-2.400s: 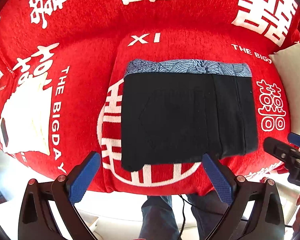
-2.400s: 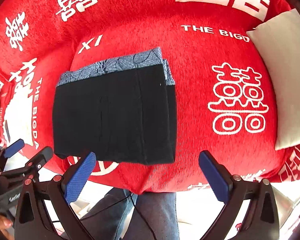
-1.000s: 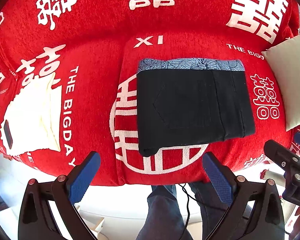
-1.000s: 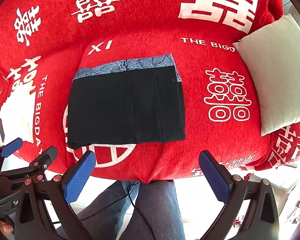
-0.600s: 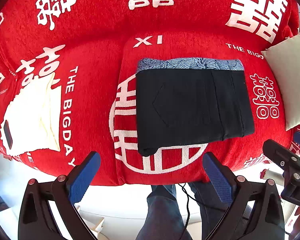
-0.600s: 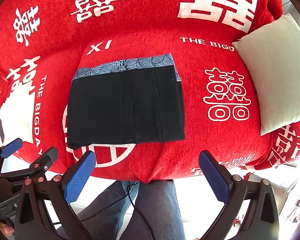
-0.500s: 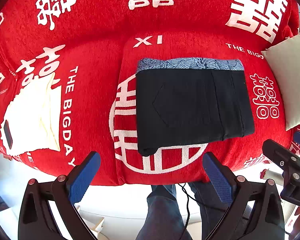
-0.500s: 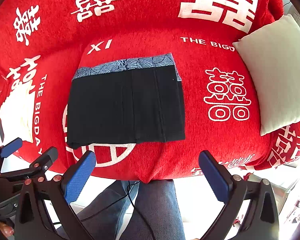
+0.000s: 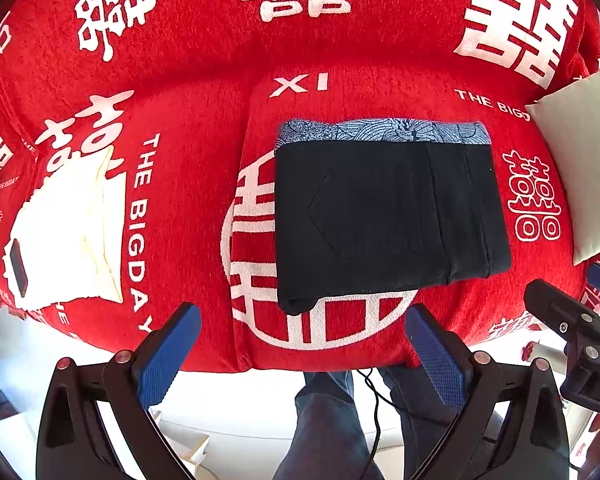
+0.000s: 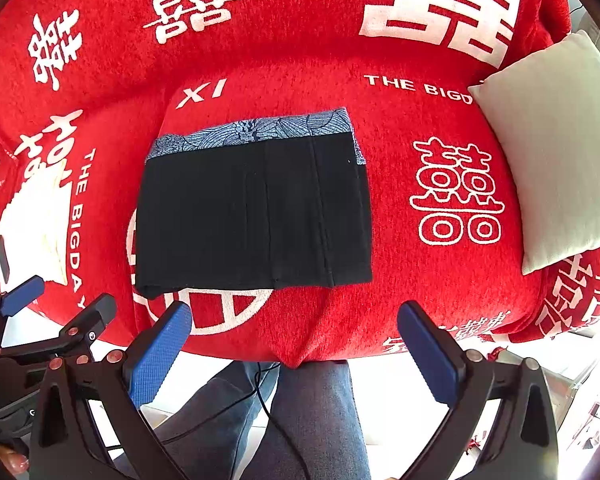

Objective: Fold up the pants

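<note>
The black pants [image 9: 387,216] lie folded into a flat rectangle on the red sofa seat [image 9: 196,168], with a blue patterned waistband strip along the far edge. They also show in the right wrist view [image 10: 252,216]. My left gripper [image 9: 300,344] is open and empty, held off the sofa's front edge, below the pants. My right gripper [image 10: 296,352] is open and empty, also in front of the sofa edge. Neither touches the pants.
A cream folded cloth [image 9: 72,236] with a dark phone-like object [image 9: 18,268] lies on the seat at left. A beige cushion [image 10: 555,152] rests at right. The person's jeans-clad legs [image 10: 300,420] and a cable are below. White floor lies in front of the sofa.
Both grippers have pulled back and up from the sofa since 2.4 s ago, so the pants look smaller. Over the last second almost nothing has moved. The pants stay folded.
</note>
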### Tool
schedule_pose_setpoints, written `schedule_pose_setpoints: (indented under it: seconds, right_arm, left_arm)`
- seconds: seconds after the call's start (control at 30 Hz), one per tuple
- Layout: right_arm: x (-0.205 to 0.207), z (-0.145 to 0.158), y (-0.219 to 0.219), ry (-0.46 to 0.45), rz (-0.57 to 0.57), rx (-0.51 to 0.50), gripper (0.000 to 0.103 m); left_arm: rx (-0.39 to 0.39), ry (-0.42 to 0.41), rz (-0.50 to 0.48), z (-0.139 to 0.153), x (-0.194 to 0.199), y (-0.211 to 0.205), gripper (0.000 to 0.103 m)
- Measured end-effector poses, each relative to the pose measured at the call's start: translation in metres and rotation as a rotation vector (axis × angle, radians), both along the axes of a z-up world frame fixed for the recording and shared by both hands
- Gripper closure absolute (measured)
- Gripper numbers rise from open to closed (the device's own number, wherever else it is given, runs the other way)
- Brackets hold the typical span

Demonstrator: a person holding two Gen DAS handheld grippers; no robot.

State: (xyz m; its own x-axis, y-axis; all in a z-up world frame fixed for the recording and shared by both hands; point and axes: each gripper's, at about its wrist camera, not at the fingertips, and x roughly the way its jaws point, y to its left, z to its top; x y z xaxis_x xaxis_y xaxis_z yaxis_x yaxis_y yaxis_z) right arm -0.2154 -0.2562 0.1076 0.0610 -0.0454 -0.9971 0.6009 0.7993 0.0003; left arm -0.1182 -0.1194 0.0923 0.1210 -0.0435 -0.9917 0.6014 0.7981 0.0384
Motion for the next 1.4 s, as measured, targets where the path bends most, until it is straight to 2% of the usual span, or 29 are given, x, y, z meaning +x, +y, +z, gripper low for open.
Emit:
schedule_pose_setpoints:
  seconds: [0.77,1.2,1.4]
  right_arm:
    - [0.0007,-0.0023,-0.0024,0.001,-0.002,0.001,0.000]
    - [0.0064,-0.0027,0.0018,0.001,0.020,-0.013,0.000]
    - [0.0069,-0.0035,0.0029,0.003,0.023,-0.012,0.000]
  left_arm:
    - [0.002,-0.008,-0.006,-0.0001,-0.0003,-0.0019,0.001]
    - [-0.021,0.013,0.043,-0.0035,0.0061,0.0039,0.001]
    - [-0.032,-0.016,0.018,0.0002,0.0037,0.0009,0.001]
